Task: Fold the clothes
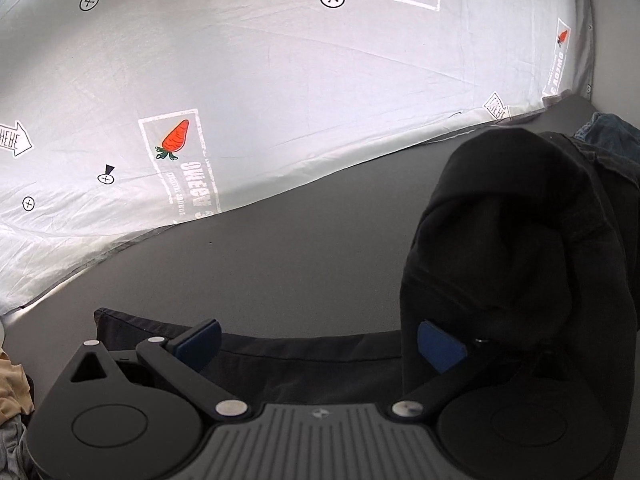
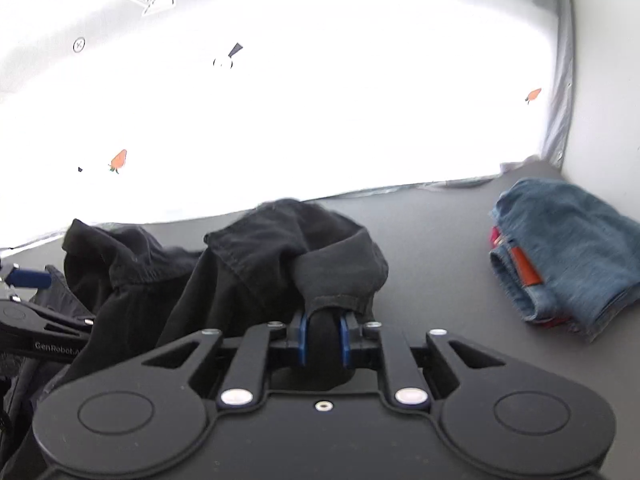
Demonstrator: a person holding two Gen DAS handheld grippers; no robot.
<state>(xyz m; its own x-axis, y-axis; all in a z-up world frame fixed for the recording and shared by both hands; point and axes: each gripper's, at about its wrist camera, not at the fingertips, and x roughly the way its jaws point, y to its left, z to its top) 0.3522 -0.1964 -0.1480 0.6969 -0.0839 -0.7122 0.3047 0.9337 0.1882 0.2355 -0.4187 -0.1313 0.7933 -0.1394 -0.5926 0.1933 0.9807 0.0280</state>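
A black garment (image 2: 248, 268) lies bunched on the dark grey table (image 2: 436, 248). My right gripper (image 2: 323, 336) is shut on a gathered fold of that garment, the cloth pinched between its blue pads and lifted off the table. In the left wrist view the same black garment (image 1: 516, 240) hangs in a raised heap at the right, while a flat part of it (image 1: 304, 364) lies under my left gripper (image 1: 320, 346). That left gripper stands open, its blue pads wide apart with nothing pressed between them. It also shows at the left edge of the right wrist view (image 2: 28, 280).
Folded blue jeans (image 2: 568, 252) with red cloth beneath sit at the table's right rear. A white sheet printed with carrots and marks (image 1: 248, 92) hangs behind the table. Tan and grey cloth (image 1: 12, 392) shows at the left edge.
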